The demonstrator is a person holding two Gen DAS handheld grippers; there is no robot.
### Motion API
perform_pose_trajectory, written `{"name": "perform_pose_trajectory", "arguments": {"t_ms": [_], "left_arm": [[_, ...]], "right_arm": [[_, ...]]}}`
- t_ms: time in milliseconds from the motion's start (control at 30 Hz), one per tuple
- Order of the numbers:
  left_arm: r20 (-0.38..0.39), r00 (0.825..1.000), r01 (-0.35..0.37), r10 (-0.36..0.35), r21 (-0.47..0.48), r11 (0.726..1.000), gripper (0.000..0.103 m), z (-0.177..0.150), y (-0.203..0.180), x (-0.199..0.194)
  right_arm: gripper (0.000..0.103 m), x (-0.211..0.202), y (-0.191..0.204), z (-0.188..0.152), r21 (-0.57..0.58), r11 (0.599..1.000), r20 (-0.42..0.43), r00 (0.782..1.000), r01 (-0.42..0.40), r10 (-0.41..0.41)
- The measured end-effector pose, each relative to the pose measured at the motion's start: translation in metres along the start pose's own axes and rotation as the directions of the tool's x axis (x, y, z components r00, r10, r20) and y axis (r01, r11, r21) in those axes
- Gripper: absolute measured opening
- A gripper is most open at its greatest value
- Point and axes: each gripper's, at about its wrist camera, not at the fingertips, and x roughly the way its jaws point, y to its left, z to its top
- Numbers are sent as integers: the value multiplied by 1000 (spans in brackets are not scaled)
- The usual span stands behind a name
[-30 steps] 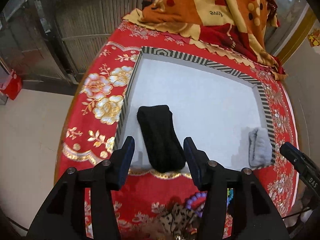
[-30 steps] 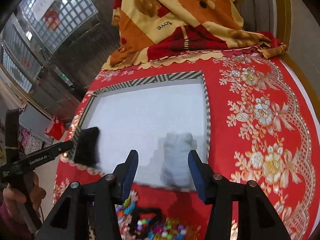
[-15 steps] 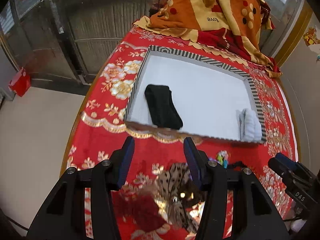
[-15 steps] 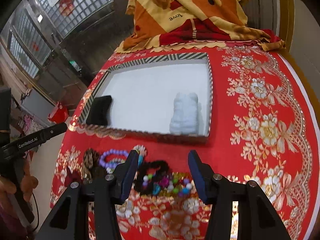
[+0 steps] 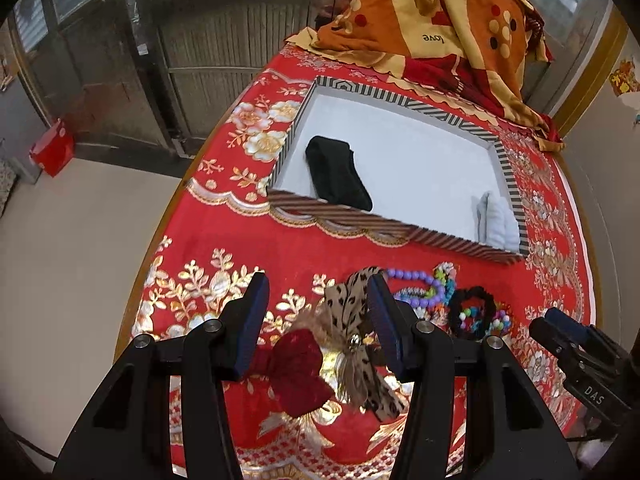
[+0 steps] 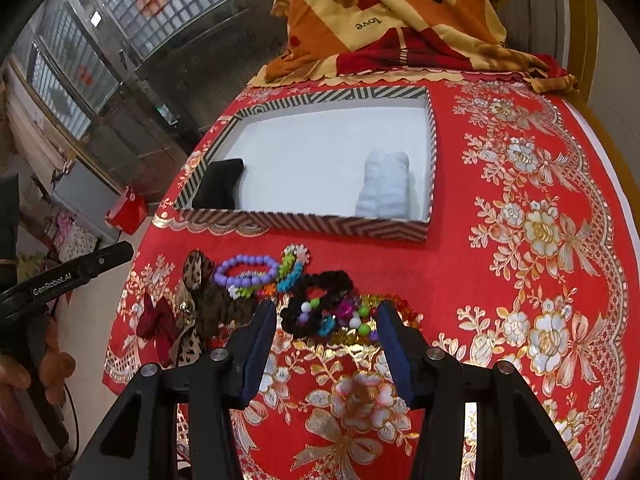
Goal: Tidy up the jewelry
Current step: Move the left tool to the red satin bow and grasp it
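With both claws apart and empty, the left gripper [image 5: 316,312] should lower straight over the leopard-print fabric bow [image 5: 352,320], and the right gripper [image 6: 326,334] over the black beaded scrunchie [image 6: 320,304], closing on one piece only for the striped white-lined tray [image 6: 304,228].

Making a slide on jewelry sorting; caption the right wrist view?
Open right tongs hover over black beaded scrunchie; striped tray beyond holds two cushions.

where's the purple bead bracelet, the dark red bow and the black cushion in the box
purple bead bracelet [image 6: 245,270], right wrist view, on its beads.
dark red bow [image 5: 298,372], left wrist view, bow's middle.
black cushion [image 5: 338,178], left wrist view, its top face.
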Motion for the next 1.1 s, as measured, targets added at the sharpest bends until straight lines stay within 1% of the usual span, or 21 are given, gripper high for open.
{"name": "perform_pose_trajectory", "arguments": {"t_ms": [133, 233, 333, 433, 567, 633, 667, 733, 867, 967, 1033, 1100], "left_arm": [[-2, 1000, -6, 6, -3, 1000, 50, -7, 2, -3], [-15, 1000, 3, -4, -17, 1000, 50, -9, 6, -2], [-34, 999, 36, -38, -56, 998, 50, -9, 17, -2], [-48, 996, 67, -74, -125, 990, 50, -9, 35, -2], [-61, 995, 62, -75, -180, 982, 51, -9, 60, -2], [-70, 995, 63, -78, -193, 979, 54, -11, 67, -1], [-76, 994, 68, -84, -198, 978, 56, -13, 69, 1], [-98, 990, 76, -97, -199, 977, 56, -18, 71, 5], [-161, 978, 100, -134, -208, 973, 56, -31, 74, 16], [-181, 973, 100, -141, -220, 970, 57, -39, 74, 21], [-193, 970, 110, -150, -204, 973, 57, -41, 72, 24], [-207, 965, 126, -159, -165, 978, 57, -44, 69, 27]], "right_arm": [[50, 0, 2, -4, -6, 1000, -3, 1000, -7, 7], [50, -1, 4, -5, -13, 1000, -5, 1000, -11, 11], [50, 0, 5, -6, -17, 1000, -10, 1000, -11, 11], [50, 1, 5, -8, -19, 1000, -18, 1000, -10, 9], [53, 4, 3, -12, -11, 1000, -29, 999, -14, 13], [53, 7, 2, -13, -10, 1000, -37, 999, -19, 19], [53, 8, 3, -13, -13, 1000, -41, 999, -22, 21], [53, 11, 4, -14, -19, 1000, -46, 999, -22, 21], [53, 16, 6, -14, -27, 999, -57, 998, -20, 19], [53, 21, 5, -12, -27, 1000, -62, 998, -15, 13], [53, 25, 3, -11, -24, 1000, -66, 998, -11, 9], [53, 28, 2, -9, -22, 1000, -74, 997, -5, 3]]}}
